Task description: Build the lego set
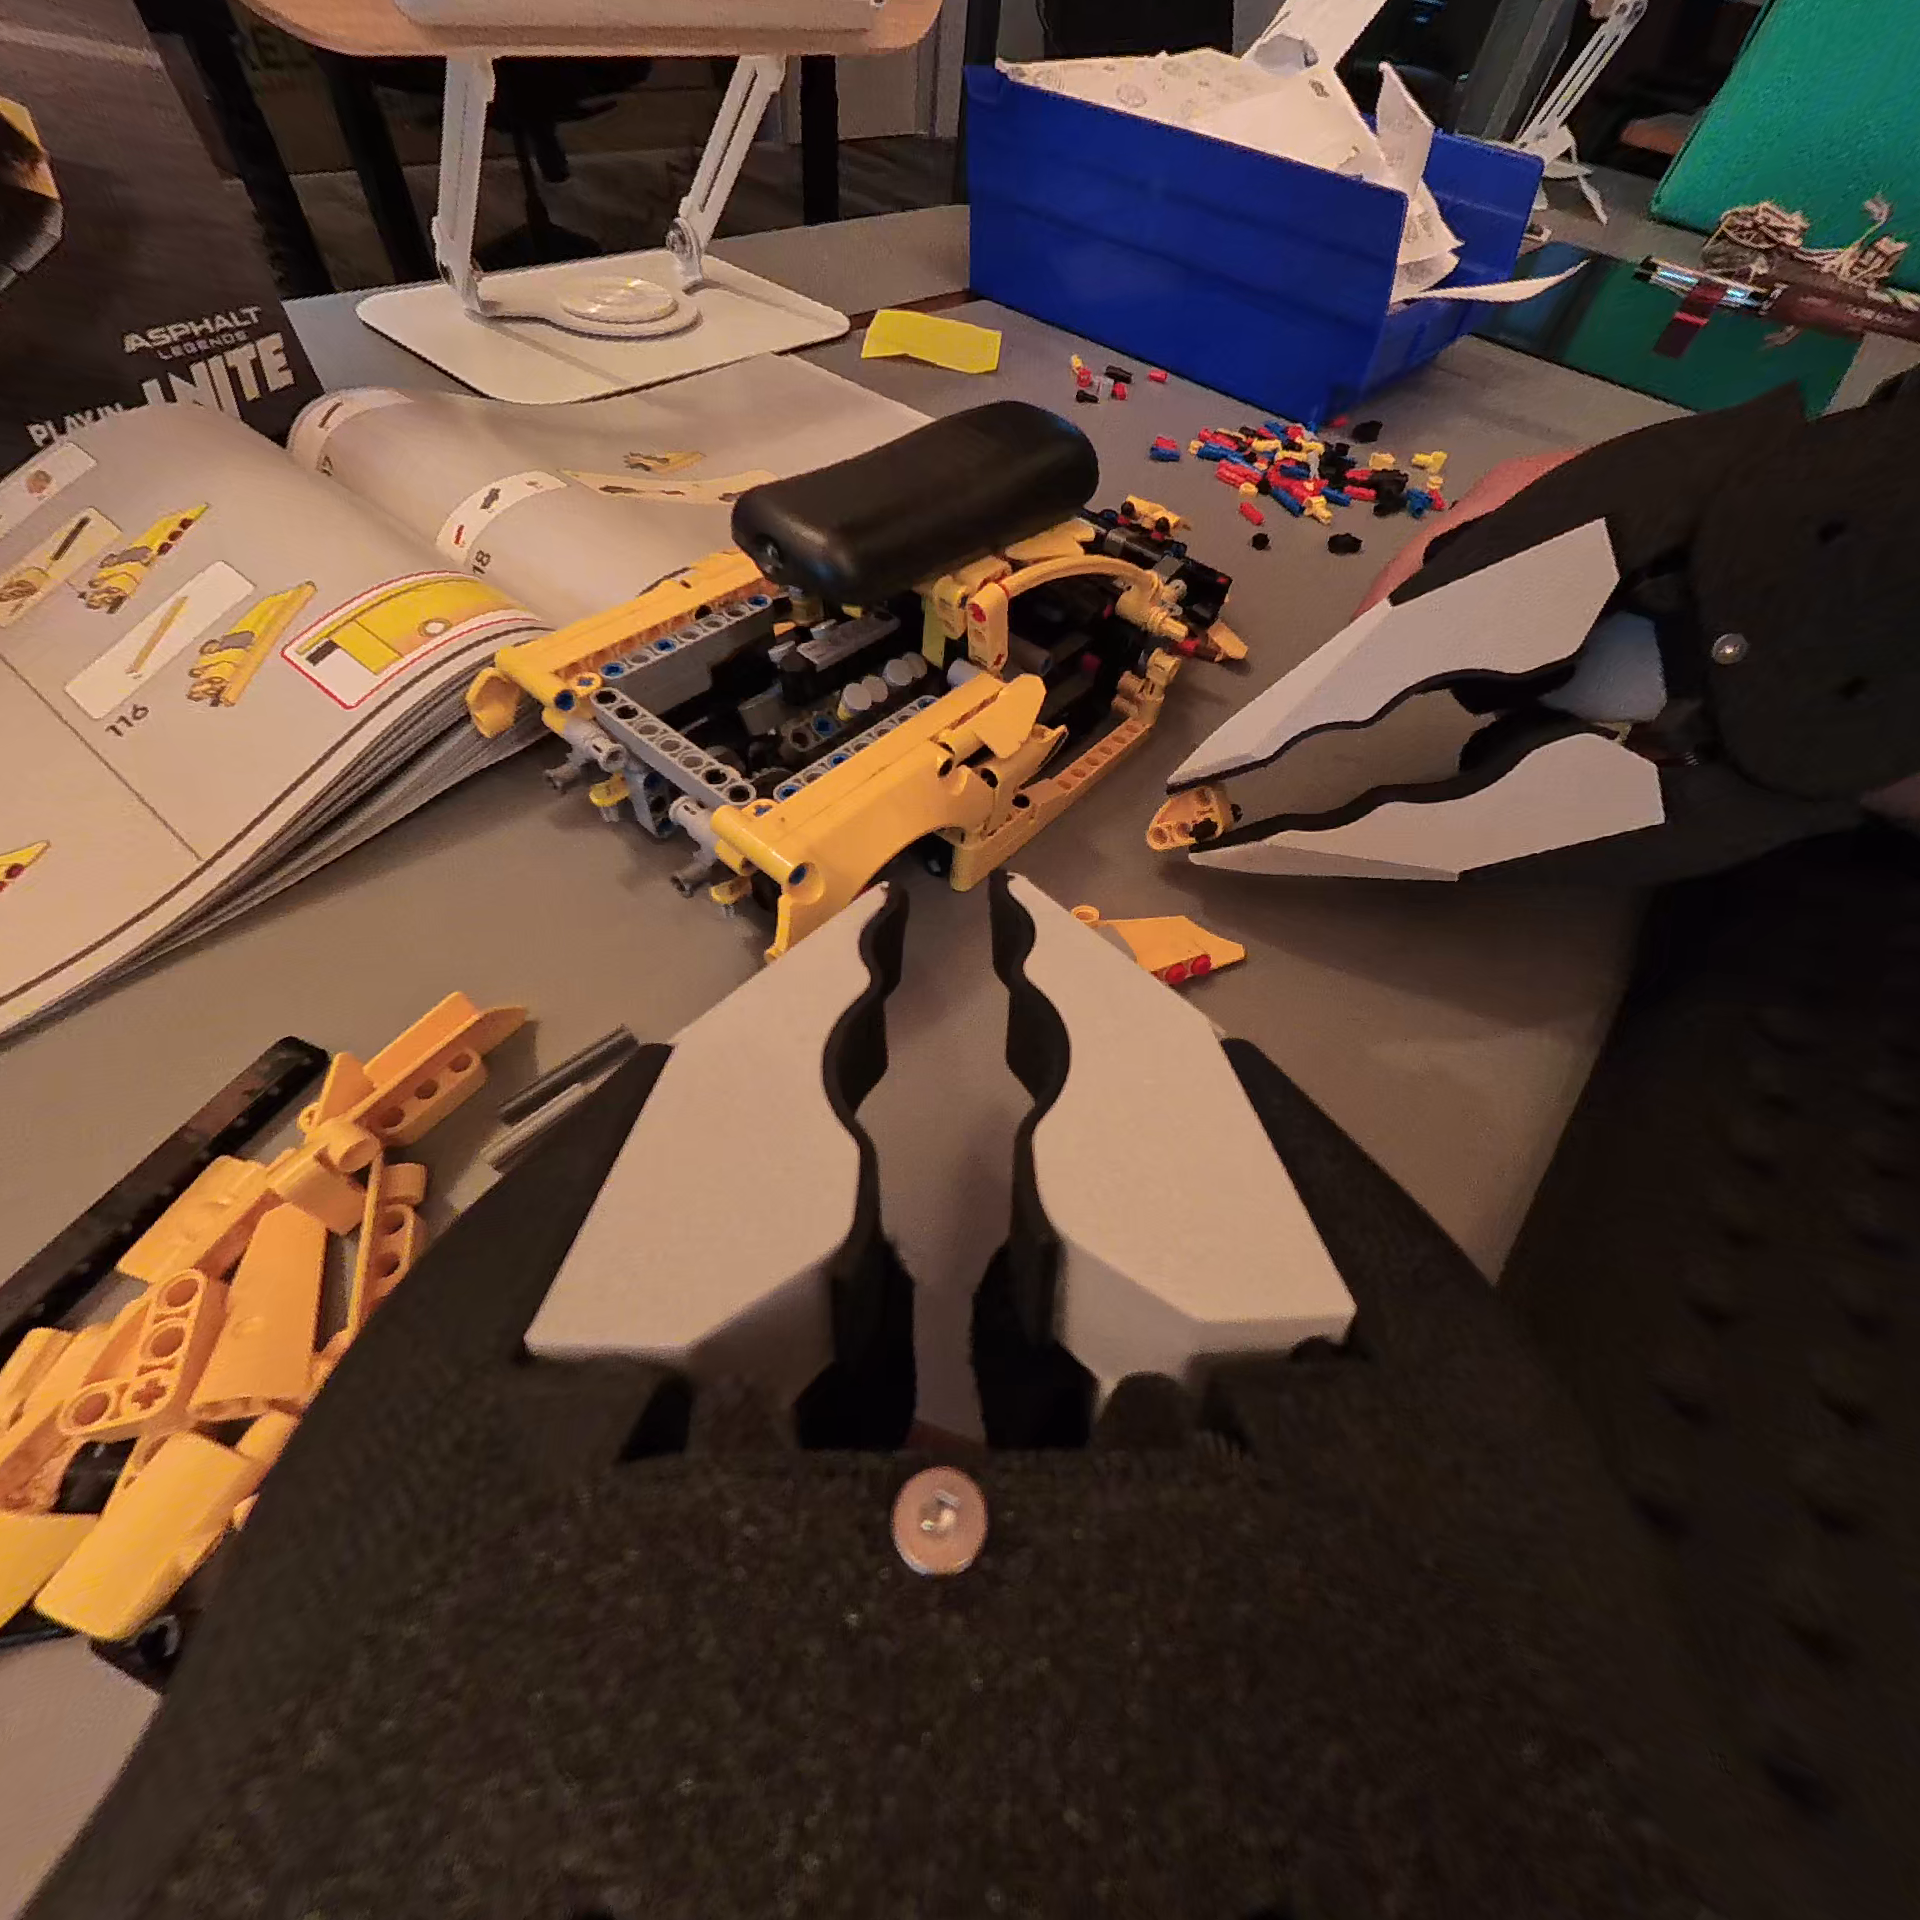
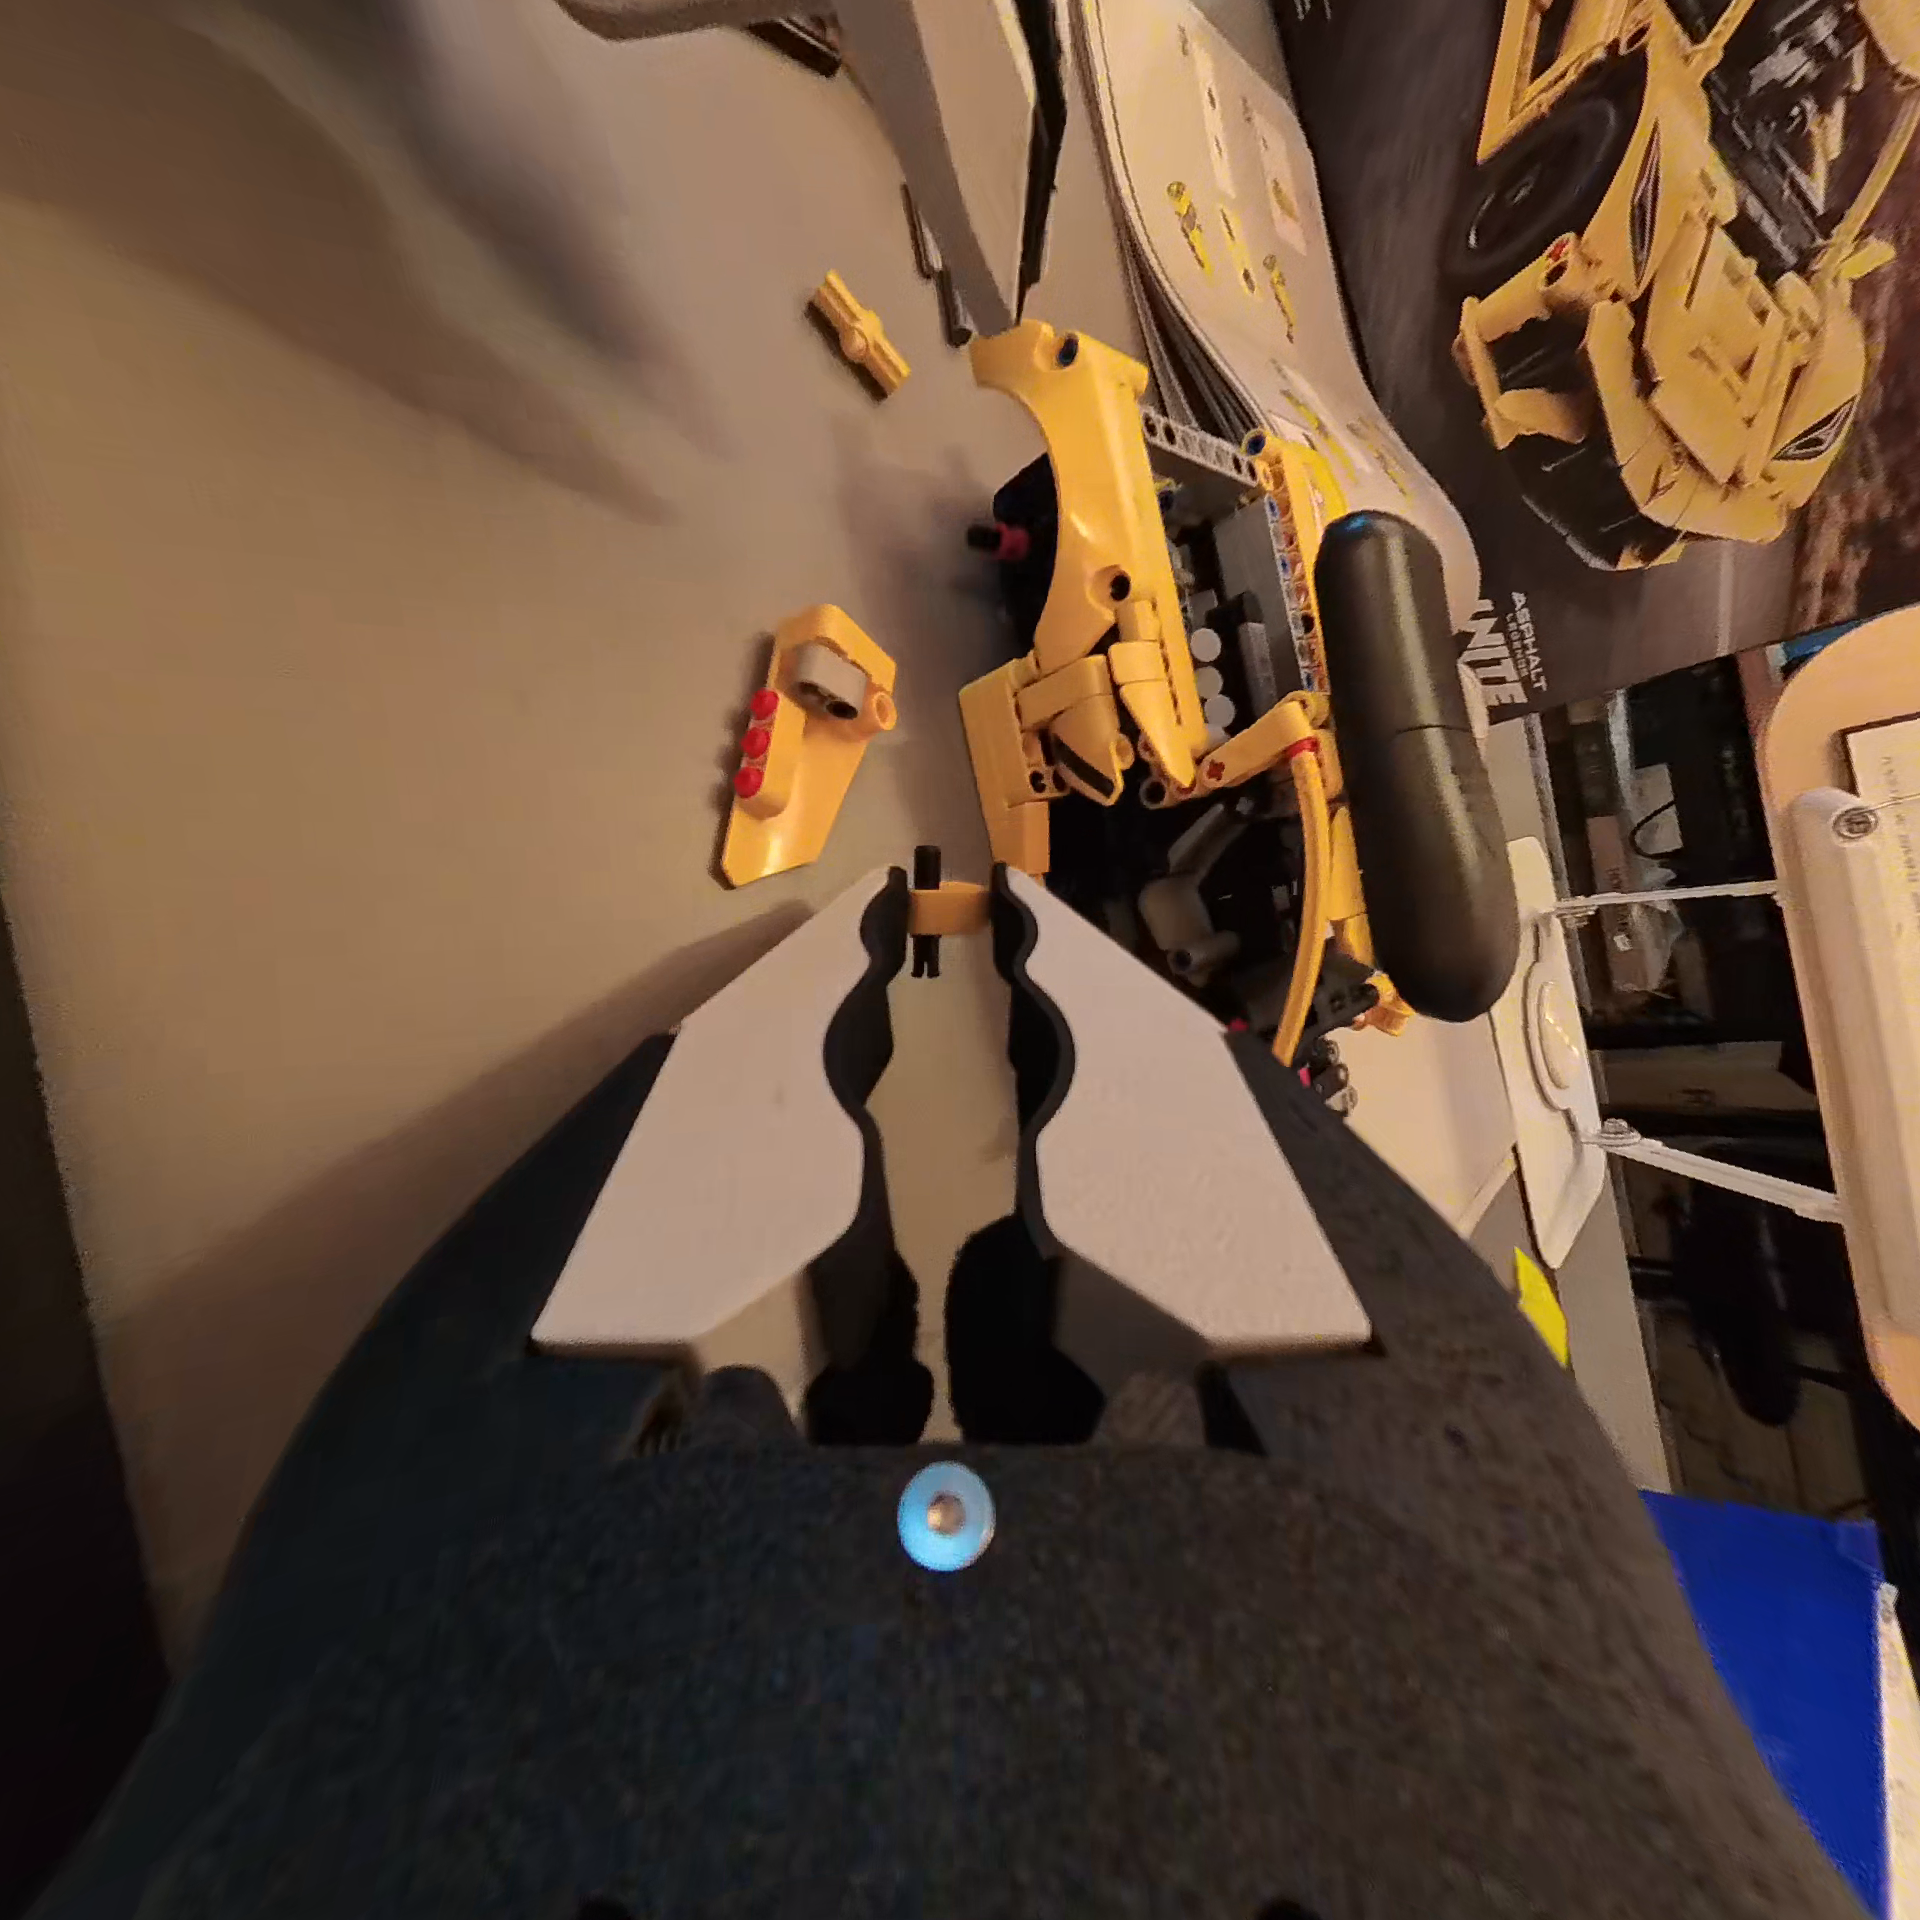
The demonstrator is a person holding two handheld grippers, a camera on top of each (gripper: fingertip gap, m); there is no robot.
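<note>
A half-built yellow and black Lego car (image 1: 862, 686) sits on the grey table, with a black oblong case (image 1: 914, 499) lying on top; it also shows in the right wrist view (image 2: 1122, 644). My left gripper (image 1: 943, 899) is open and empty just in front of the car's near fender. My right gripper (image 2: 943, 896) is shut on a small yellow connector with a black pin (image 2: 940, 909); in the left wrist view it (image 1: 1184, 826) hangs right of the car with the piece (image 1: 1190, 819) at its tips. A yellow panel with red pins (image 2: 800, 738) lies on the table beside it.
An open instruction booklet (image 1: 239, 665) lies left of the car. A pile of yellow panels (image 1: 208, 1299) is at the near left. Small loose pins (image 1: 1299, 473) lie scattered before a blue bin (image 1: 1195, 239). A white stand (image 1: 592, 301) is at the back. The black oblong case (image 1: 914, 499) lies around 9 cm away from my right fingertips. Look for it in the right wrist view (image 2: 1425, 639) too.
</note>
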